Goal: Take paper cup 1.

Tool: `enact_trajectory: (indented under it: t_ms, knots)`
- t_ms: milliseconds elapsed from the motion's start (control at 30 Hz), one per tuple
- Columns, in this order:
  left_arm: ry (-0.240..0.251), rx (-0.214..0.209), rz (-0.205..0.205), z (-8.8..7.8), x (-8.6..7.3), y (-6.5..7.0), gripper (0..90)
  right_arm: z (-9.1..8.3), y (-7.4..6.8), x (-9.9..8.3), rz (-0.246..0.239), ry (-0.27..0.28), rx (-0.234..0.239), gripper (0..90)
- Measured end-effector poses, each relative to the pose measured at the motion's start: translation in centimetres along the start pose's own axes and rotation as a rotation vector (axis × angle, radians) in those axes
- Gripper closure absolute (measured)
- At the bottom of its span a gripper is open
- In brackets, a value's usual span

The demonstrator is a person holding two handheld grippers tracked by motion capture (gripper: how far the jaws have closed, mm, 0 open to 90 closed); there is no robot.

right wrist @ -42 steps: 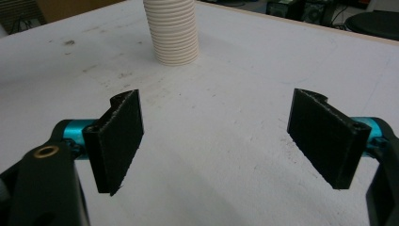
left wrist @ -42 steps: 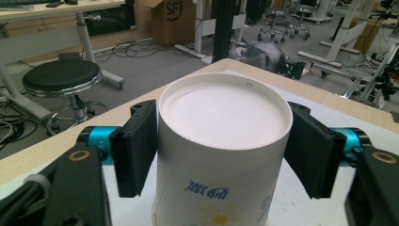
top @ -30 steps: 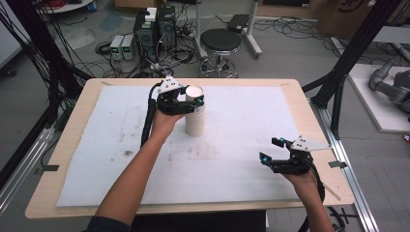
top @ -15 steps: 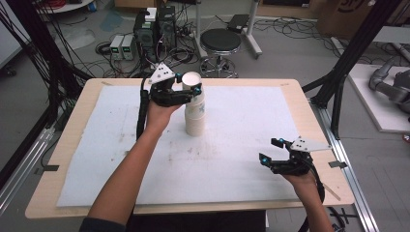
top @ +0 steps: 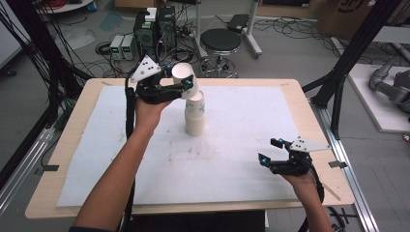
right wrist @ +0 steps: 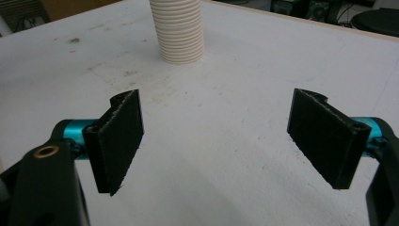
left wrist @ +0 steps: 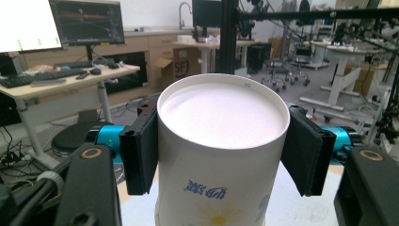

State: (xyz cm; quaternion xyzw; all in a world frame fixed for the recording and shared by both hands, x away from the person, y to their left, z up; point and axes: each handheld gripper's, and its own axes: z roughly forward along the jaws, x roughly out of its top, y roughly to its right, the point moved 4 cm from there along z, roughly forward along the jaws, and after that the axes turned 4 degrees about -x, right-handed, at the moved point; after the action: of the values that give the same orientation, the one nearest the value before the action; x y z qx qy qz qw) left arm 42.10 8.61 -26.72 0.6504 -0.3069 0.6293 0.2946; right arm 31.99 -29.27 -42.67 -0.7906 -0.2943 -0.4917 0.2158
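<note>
A stack of white paper cups (top: 195,121) stands upright on the white foam mat (top: 241,145), just left of the middle. My left gripper (top: 186,86) is shut on the top cup (top: 184,77) near its rim, and its jaws have just been closing tighter. The cup is raised and tilted, with its lower end still at the top of the stack. In the left gripper view both pads (left wrist: 141,150) press the sides of the flower-printed cup (left wrist: 221,141). My right gripper (top: 269,150) rests open near the mat's front right, with the ribbed stack (right wrist: 181,33) far ahead of it.
The mat covers most of a wooden table (top: 295,92). Black frame posts (top: 338,87) rise at the table's right and left. Behind the far edge are a black stool (top: 220,43) and computer boxes (top: 154,26) on the floor.
My left gripper has risen with the top cup, drawing it up out of the stack and tilting it. The right gripper has stayed in place.
</note>
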Motion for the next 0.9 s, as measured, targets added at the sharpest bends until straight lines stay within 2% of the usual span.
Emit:
enact_trajectory:
  t_ms: [200,467,600,633,667,767,900]
  knots:
    - [0.001,-0.015,0.024,-2.4,-0.1,0.8,36.1,0.3,-0.2,0.1,-0.003,0.000,0.010,19.5]
    - [0.000,-0.010,0.014,-6.1,-1.3,1.5,36.5,0.9,-0.7,0.4,-0.019,-0.007,0.024,19.5]
    - [-0.020,-0.029,0.003,-7.5,-2.9,2.0,36.5,1.2,-0.9,0.4,-0.028,-0.014,0.034,19.5]
    - [-0.032,-0.047,-0.010,-7.9,-4.1,2.2,36.5,1.4,-1.0,0.4,-0.030,-0.022,0.037,19.5]
    - [-0.032,-0.047,-0.010,-7.9,-4.1,2.2,36.5,1.4,-1.1,0.4,-0.027,-0.024,0.044,19.5]
    - [-0.081,-0.053,0.001,-8.2,-6.0,2.7,36.4,1.7,-1.3,0.4,-0.039,-0.027,0.063,19.5]
    - [-0.096,-0.063,-0.032,-8.5,-7.8,3.2,36.5,1.9,-1.6,0.5,-0.047,-0.031,0.079,19.5]
